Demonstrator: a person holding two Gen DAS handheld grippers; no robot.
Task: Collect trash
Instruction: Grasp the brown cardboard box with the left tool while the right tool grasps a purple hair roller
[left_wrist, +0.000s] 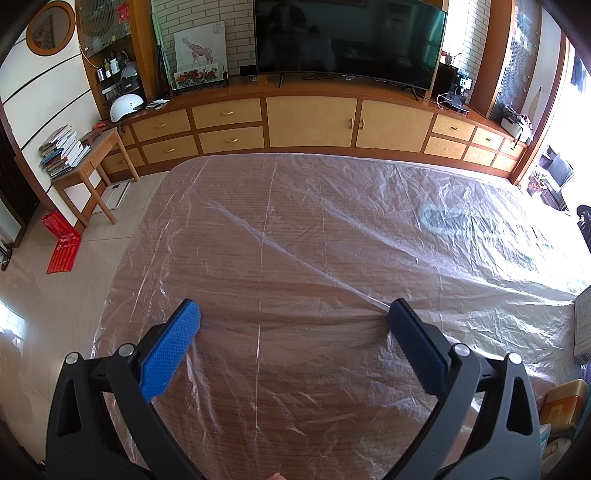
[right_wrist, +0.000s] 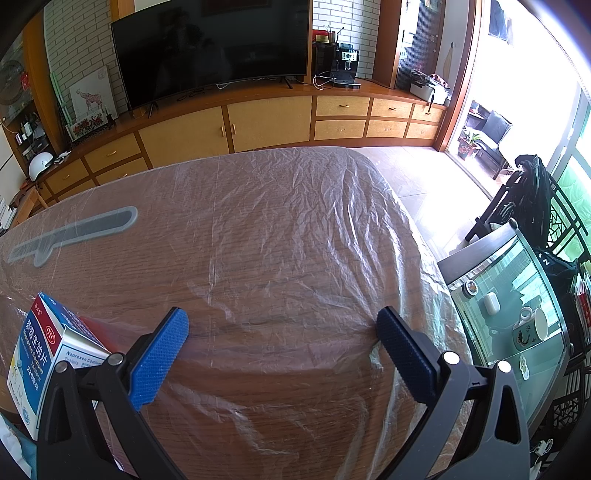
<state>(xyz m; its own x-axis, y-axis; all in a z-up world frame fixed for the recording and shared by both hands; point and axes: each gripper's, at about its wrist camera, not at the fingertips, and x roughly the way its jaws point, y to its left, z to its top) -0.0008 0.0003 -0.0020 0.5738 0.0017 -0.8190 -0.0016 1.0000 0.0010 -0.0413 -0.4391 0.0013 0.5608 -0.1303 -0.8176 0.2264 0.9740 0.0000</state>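
Two hand-held grippers hover over a wooden table (left_wrist: 236, 258) covered by a wrinkled clear plastic sheet (left_wrist: 332, 236). Left hand-held gripper (left_wrist: 293, 314) has its blue pads spread wide, pinching nothing. Right hand-held gripper (right_wrist: 282, 321) is likewise spread wide and empty. A blue-and-white medicine box (right_wrist: 48, 354) stands on the table near its near edge, just beside the right gripper's left finger. A grey knife-shaped mark (right_wrist: 74, 234) lies under the sheet toward the far edge.
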